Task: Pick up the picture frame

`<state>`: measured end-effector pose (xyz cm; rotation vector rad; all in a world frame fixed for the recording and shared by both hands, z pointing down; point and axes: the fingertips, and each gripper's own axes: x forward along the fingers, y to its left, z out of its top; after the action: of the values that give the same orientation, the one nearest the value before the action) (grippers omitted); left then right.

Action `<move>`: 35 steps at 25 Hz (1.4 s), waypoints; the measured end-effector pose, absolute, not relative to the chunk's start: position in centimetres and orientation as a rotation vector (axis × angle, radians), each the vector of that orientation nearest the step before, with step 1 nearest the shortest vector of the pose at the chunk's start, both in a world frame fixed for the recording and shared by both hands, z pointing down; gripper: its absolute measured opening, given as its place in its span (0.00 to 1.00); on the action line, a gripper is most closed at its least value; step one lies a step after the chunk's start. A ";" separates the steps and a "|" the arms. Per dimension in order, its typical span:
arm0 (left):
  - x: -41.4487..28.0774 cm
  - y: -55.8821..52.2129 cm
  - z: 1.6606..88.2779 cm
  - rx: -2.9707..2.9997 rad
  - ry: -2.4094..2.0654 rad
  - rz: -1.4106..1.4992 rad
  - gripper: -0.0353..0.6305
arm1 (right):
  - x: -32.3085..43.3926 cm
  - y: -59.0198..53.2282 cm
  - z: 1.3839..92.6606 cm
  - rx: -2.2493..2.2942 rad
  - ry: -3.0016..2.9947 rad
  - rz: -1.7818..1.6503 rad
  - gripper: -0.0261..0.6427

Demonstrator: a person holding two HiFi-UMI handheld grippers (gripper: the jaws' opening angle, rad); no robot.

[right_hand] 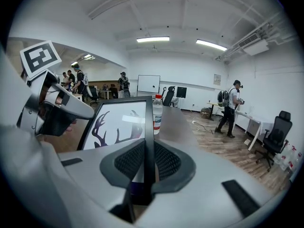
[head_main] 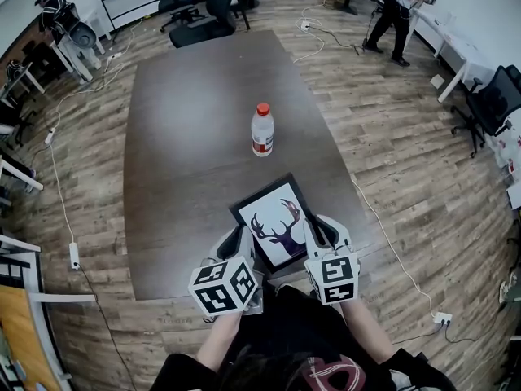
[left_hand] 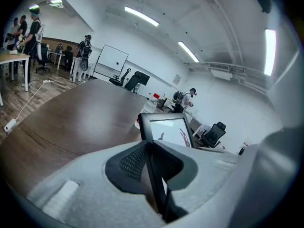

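A black picture frame with a dark antler print on white hangs above the near edge of the brown table, tilted. My left gripper is shut on its left edge and my right gripper is shut on its right edge. In the left gripper view the frame's thin black edge runs between the two dark ribbed pads. The right gripper view has the frame edge clamped between its pads, with the left gripper at the far side.
A clear plastic bottle with a red cap stands mid-table beyond the frame. Office chairs sit at the table's far end. A person stands at the back right. Cables and a power strip lie on the wooden floor at left.
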<state>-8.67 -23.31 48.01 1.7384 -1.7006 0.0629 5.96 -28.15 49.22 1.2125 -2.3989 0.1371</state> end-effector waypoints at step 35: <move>-7.8 -23.1 44.2 1.832 -1.787 0.031 0.13 | 6.8 -27.9 45.5 1.290 -2.476 0.036 0.14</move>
<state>-7.81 -23.11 44.24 1.8325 -1.7867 0.0315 6.77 -27.93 45.52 1.2900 -2.4760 0.0355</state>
